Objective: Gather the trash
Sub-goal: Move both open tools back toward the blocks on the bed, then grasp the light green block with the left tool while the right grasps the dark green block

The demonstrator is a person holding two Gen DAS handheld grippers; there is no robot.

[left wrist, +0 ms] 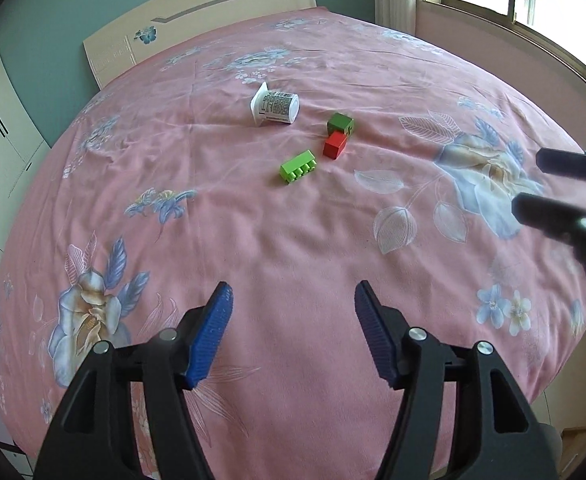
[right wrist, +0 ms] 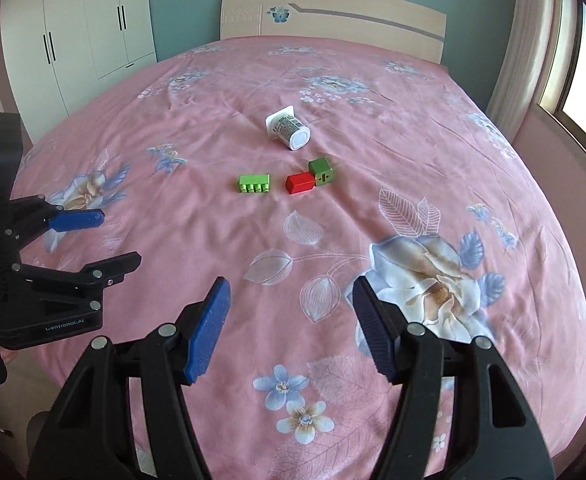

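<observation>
A white yogurt cup point(left wrist: 275, 108) lies on its side mid-bed; it also shows in the right wrist view point(right wrist: 289, 128). Near it lie a light green toy brick point(left wrist: 298, 167) point(right wrist: 254, 183), a red block point(left wrist: 335, 145) point(right wrist: 300, 183) and a dark green block point(left wrist: 340, 123) point(right wrist: 322, 172). My left gripper point(left wrist: 293, 300) is open and empty above the near part of the bed, well short of them; it also appears in the right wrist view point(right wrist: 119, 238). My right gripper point(right wrist: 289, 292) is open and empty; its fingers show in the left wrist view point(left wrist: 533, 184).
A pink floral bedsheet point(right wrist: 373, 120) covers the bed. The headboard point(right wrist: 333, 12) stands at the far end, a white wardrobe point(right wrist: 85, 32) to the left, and a window point(left wrist: 533, 0) to the right.
</observation>
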